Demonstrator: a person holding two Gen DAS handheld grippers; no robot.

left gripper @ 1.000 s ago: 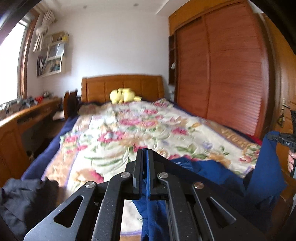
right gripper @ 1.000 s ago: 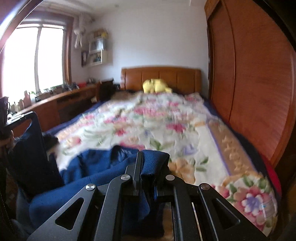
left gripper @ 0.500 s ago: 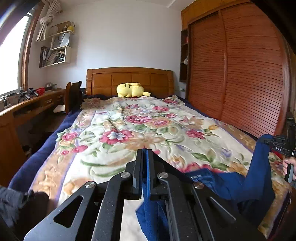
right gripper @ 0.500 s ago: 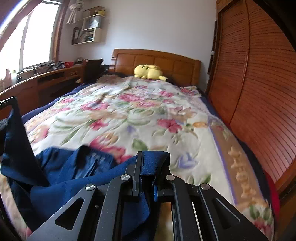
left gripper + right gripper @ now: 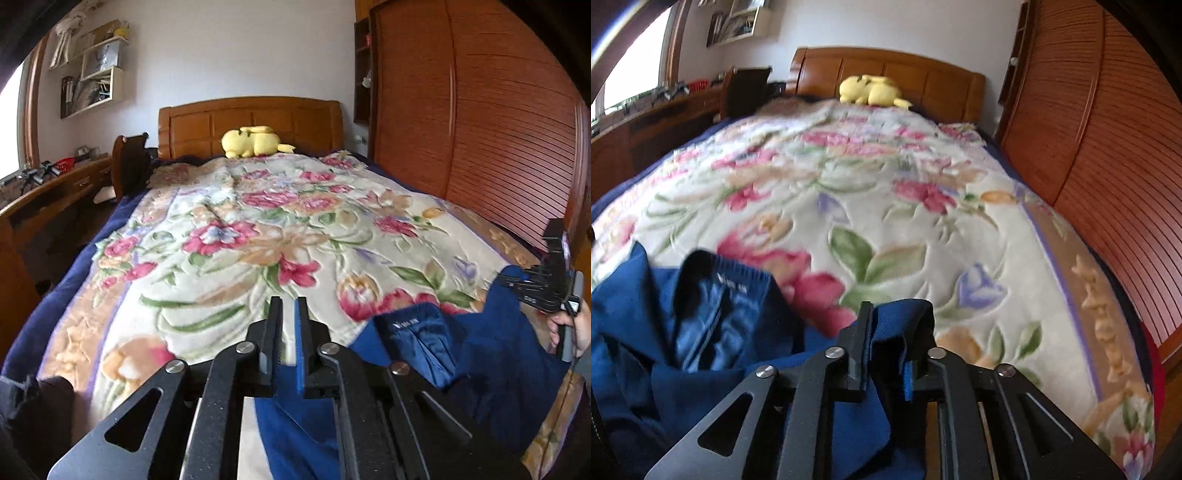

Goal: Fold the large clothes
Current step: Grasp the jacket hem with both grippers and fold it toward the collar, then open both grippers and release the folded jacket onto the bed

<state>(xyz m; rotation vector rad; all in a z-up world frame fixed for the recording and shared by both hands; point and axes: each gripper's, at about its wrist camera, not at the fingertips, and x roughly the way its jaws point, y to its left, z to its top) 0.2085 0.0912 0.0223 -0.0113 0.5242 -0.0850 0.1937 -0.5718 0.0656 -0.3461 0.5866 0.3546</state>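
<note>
**Letting go of the garment at the bed's foot**

Both my grippers are opening. The left gripper (image 5: 289, 308) shows a gap, with blue cloth along its right finger. The right gripper (image 5: 886, 317) still has cloth bunched between its jaws. The garment (image 5: 694, 332) lies crumpled on the blanket (image 5: 258, 229). Far off sits a plush (image 5: 253, 142).

Large navy-blue fabric garment (image 5: 491, 354) lies crumpled on the near end of the bed, inner waistband with a small white label facing up; one edge drapes toward each camera, folds bunched between.
</note>
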